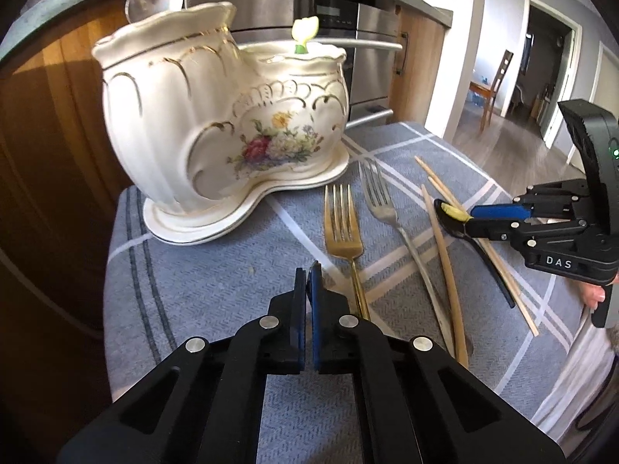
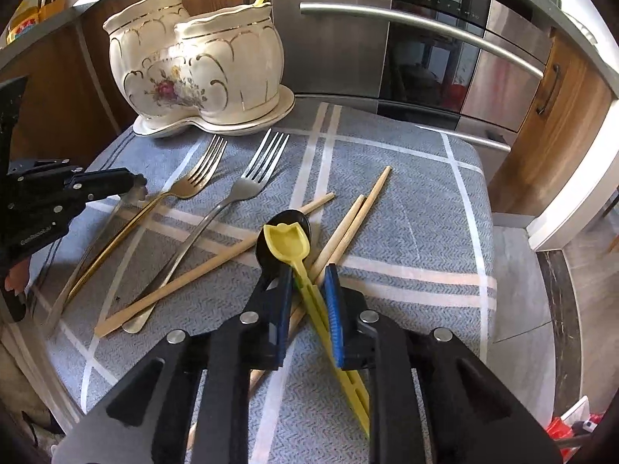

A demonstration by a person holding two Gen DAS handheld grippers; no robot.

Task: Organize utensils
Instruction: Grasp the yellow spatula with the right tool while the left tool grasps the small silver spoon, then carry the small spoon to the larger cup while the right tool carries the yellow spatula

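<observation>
Two forks [image 2: 216, 178] and chopsticks [image 2: 348, 224] crowd the yellow spoon [image 2: 288, 241].

Two forks, one gold [image 2: 189, 187] at ten o'clock, one silver [image 2: 247, 185]; four wooden chopsticks [image 2: 216, 263]; one black spoon [image 2: 288, 228]; one yellow spoon [image 2: 286, 241] at centre; one two-pot ceramic holder [image 2: 193, 65].

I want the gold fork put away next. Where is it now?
The gold fork lies on the grey cloth just in front of the ceramic holder, left of the silver fork; its handle runs under the left gripper.
</observation>
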